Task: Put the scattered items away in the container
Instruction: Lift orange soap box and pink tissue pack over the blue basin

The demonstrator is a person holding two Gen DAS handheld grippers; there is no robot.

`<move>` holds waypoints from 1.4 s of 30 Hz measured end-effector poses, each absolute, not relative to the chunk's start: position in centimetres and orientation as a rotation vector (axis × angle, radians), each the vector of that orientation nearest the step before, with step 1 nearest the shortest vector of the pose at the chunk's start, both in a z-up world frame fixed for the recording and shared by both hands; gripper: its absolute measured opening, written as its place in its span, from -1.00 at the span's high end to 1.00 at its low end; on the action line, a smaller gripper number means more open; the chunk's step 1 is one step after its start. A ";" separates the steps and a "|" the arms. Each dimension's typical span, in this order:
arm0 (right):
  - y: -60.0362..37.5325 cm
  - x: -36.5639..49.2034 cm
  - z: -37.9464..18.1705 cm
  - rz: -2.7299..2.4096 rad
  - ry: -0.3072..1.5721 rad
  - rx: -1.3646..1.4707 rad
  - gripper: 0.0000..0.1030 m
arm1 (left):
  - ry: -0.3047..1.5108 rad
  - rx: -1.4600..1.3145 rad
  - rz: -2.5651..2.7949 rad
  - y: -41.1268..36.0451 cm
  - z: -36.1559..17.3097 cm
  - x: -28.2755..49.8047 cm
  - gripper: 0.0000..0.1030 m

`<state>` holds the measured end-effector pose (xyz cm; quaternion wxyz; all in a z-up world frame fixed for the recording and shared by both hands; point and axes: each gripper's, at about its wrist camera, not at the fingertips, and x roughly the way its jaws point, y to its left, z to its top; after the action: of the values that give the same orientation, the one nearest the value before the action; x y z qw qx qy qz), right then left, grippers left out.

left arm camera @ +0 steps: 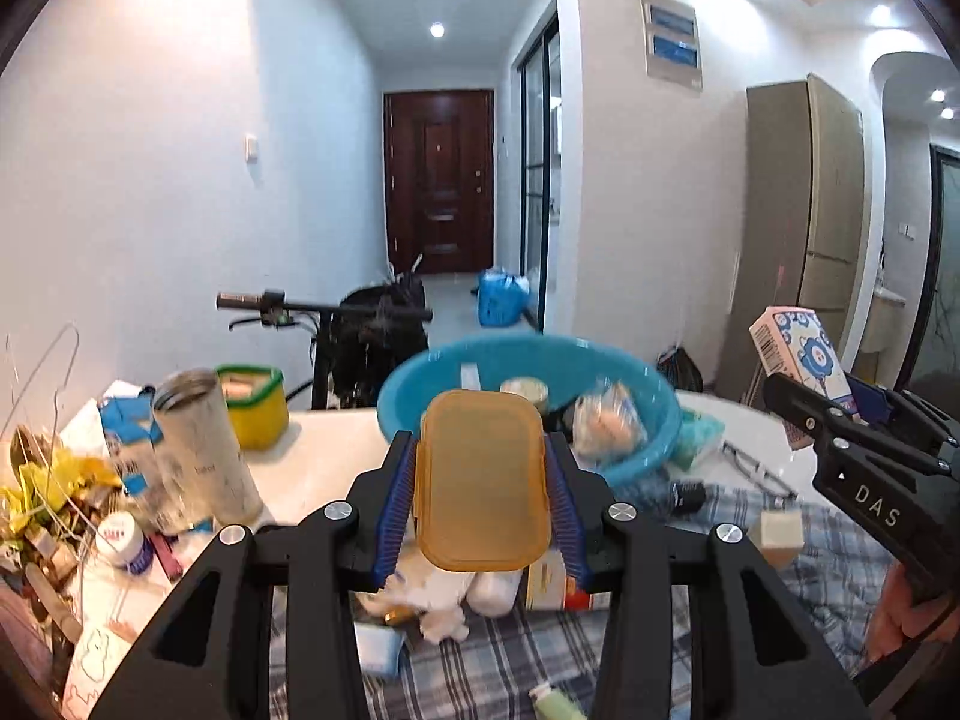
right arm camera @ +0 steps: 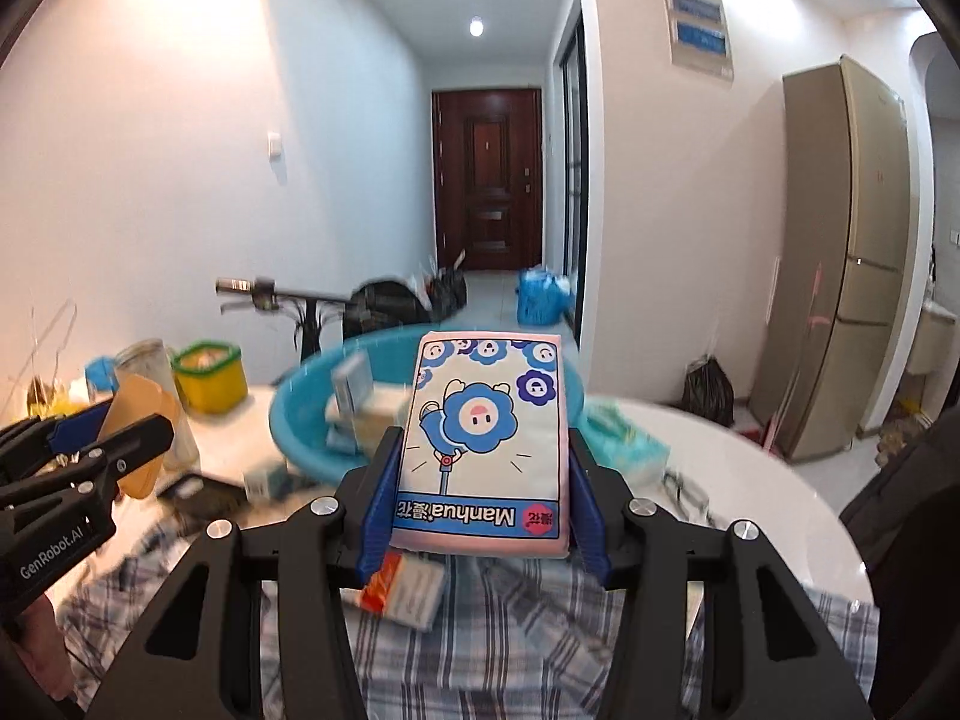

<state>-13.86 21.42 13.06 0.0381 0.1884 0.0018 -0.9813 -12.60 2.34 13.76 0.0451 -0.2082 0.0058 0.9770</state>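
Both wrist cameras are looking forward along their jaws, tilted slightly down, close above the bench [left arm camera: 324, 468]. Both are facing the blue basin [left arm camera: 654, 420] and the hallway door [right arm camera: 486, 180] beyond. Each is catching the other gripper at its edge.

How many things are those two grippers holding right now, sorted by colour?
Orange: 1, the orange lid in the left gripper.
Pink and blue: 1, the tissue pack in the right gripper.
Total: 2
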 end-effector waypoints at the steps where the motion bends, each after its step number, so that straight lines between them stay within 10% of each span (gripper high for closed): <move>1: 21.3 -13.7 13.8 -3.015 0.007 0.547 0.05 | 0.016 -0.611 2.991 2.3 14.4 -12.6 0.14; 42: 19.5 -17.0 23.0 -3.048 -0.074 0.047 0.05 | -0.130 -0.083 2.985 1.8 23.4 -15.9 0.14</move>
<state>-16.99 19.48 23.04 0.0461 0.0154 -0.0243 -0.9985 -15.88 1.78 23.40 0.0763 -0.0276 -0.0434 0.9958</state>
